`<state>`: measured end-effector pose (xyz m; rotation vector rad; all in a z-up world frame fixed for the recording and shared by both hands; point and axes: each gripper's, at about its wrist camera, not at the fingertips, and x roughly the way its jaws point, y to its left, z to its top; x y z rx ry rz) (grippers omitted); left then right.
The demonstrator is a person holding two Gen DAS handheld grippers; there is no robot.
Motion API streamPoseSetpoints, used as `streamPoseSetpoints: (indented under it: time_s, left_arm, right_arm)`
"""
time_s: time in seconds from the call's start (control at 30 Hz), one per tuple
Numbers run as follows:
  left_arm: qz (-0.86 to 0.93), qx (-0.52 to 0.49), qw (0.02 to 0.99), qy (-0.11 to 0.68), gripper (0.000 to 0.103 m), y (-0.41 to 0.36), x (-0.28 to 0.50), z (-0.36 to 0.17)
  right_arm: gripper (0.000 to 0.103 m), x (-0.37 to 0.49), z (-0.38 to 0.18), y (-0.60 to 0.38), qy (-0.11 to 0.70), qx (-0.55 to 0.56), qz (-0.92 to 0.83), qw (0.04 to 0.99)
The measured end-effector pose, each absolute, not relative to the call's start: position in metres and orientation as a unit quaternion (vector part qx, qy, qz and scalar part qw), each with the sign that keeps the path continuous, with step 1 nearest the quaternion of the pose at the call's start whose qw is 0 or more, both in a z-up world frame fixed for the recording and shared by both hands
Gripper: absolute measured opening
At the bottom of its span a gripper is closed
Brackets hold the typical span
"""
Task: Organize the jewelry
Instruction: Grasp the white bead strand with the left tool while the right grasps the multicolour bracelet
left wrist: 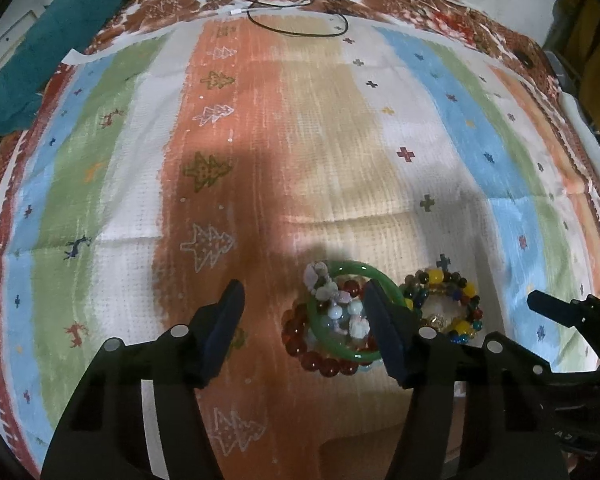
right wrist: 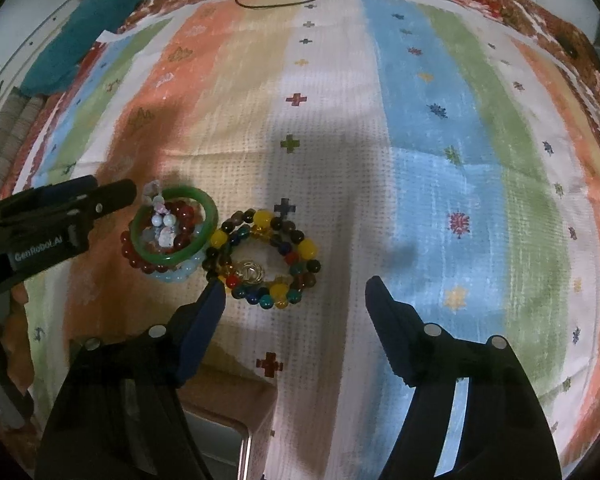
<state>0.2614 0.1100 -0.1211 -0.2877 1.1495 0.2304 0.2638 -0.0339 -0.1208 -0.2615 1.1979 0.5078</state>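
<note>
though blurred, both hand-held grippers [left wrist: 304, 300] [right wrist: 296, 300] steeply downward

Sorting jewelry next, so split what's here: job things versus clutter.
For the job:
- smooth green bangle
- dark red bead bracelet
- pale blue bead bracelet
- multicoloured bead bracelets

Lying about:
- black cable
- teal cloth
- striped patterned tablecloth

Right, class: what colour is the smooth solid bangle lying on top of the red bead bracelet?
Green: the bangle shows best in the right wrist view.

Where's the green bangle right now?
In the right wrist view the green bangle lies left of centre on the striped cloth, atop red beads, beside the multicoloured bracelets.
</note>
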Motion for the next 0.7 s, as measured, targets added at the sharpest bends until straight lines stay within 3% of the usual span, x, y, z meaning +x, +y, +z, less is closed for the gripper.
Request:
streamPoseSetpoints:
  time_s: [0.2, 0.27, 0.53, 0.63, 0.7]
  left_arm:
    - [0.104, -0.134, 0.818, 0.55, 0.057, 0.11, 0.271, -0.131]
    - [0.104, -0.136, 0.816, 0.552, 0.054, 0.11, 0.274, -0.136]
    - [0.09, -0.144, 0.807, 0.566, 0.034, 0.109, 0.28, -0.151]
    - [0.078, -0.165, 0.805, 0.565, 0.028, 0.111, 0.281, -0.155]
    - [0.083, -0.153, 0.804, 0.568, 0.021, 0.109, 0.282, -0.157]
  right_arm:
    - [0.064, 0.269, -0.134, -0.029, 0.57, -0.131, 0.23, 0.778]
    - [0.056, 0.271, -0.137, -0.029, 0.572, -0.132, 0.228, 0.777]
    - [0.038, 0.276, -0.149, -0.024, 0.59, -0.132, 0.23, 0.763]
    - [0.024, 0.277, -0.151, -0.021, 0.589, -0.135, 0.23, 0.763]
    - [0.023, 0.278, -0.152, -0.02, 0.592, -0.135, 0.231, 0.761]
